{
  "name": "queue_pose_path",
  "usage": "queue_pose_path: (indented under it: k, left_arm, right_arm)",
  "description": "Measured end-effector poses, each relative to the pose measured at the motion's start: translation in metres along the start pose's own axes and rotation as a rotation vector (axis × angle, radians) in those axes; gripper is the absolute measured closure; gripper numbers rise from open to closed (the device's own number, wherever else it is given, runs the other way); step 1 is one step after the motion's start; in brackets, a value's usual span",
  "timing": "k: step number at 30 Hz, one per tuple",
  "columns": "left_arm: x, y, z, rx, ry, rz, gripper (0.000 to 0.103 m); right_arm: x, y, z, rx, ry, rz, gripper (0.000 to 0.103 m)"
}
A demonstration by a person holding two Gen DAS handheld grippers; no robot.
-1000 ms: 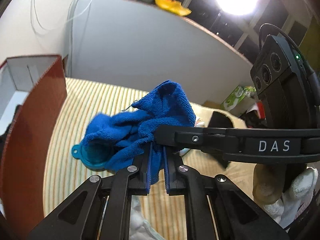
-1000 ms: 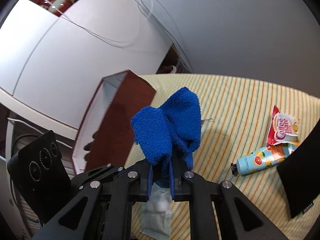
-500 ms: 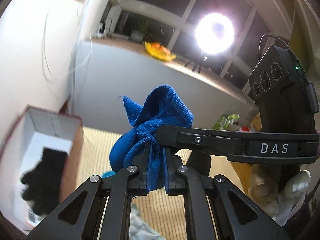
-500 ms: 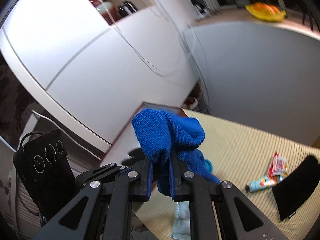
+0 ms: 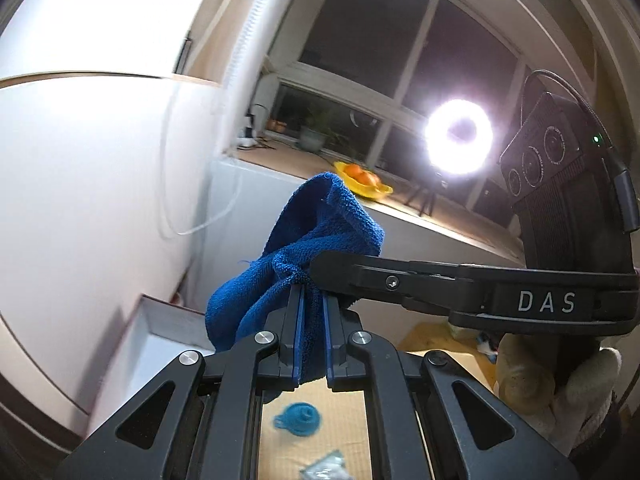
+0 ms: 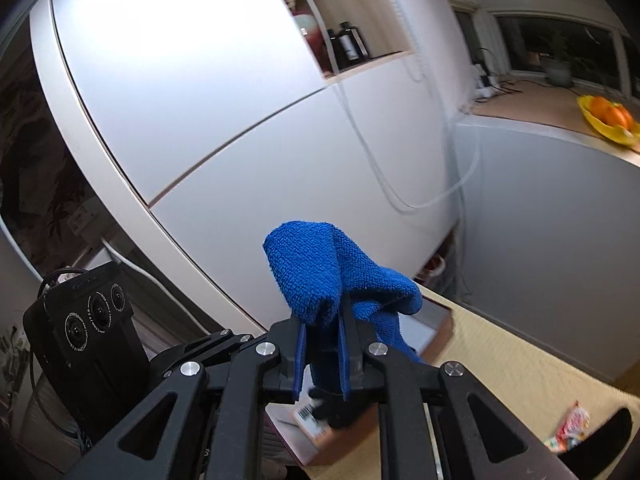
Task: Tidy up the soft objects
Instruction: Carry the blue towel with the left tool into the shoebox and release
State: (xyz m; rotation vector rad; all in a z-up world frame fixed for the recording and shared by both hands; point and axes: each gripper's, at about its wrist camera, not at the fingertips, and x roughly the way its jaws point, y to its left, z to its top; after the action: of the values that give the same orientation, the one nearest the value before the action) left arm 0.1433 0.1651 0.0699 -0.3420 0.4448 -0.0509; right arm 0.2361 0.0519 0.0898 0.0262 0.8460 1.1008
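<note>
Readable text: "DAS" in white caps on the side of the right gripper [image 5: 320, 268] as seen across the left wrist view; a barcode label [image 6: 306, 411] on the box [image 6: 320, 440] in the right wrist view, digits too blurred to read; print on the snack packet [image 6: 570, 428] at lower right also too blurred. Left gripper [image 5: 311, 340]: jaws narrow, pads clamped on a fold of the blue towel [image 5: 320, 232], cloth filling the slit betw. them. Right gripper [image 6: 323, 354]: likewise nearly closed, pinching another part of the same towel [image 6: 320, 272]; its tip meets the towel just above the left gripper's fingers. Towel thus held by both grippers, bunched, lifted clear above the striped mat [image 6: 520, 364], w/ loose folds rising above the fingers and one end hanging down twd. the box. Box open, white inside [image 5: 160, 344], at the mat's edge next to the white cabinet [image 6: 240, 120]; a black item [image 6: 336, 412] lies in it. Below the left gripper: teal lid [image 5: 298, 420] and a clear packet [image 5: 326, 466], both blurred. A gloved hand [image 5: 560, 392] grips the right gripper's handle. Backgnd.: ring light [image 5: 458, 136] at the window, yellow bowl of oranges [image 6: 610, 118] on the sill, two dark bottles [image 6: 346, 46] in a wall niche.
</note>
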Motion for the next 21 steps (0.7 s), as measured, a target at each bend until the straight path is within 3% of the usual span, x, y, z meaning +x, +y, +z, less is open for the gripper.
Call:
queue_pose_path:
  k: [8, 21]
  left_arm:
    - [0.011, 0.045, 0.005, -0.036, 0.015, 0.080, 0.098]
    - [0.043, 0.090, -0.018, -0.084, 0.098, 0.157, 0.098]
  right_arm:
    - [0.060, 0.009, 0.021, -0.005, 0.041, 0.038, 0.091]
    - [0.136, -0.008, 0.019, -0.008, 0.129, 0.029, 0.091]
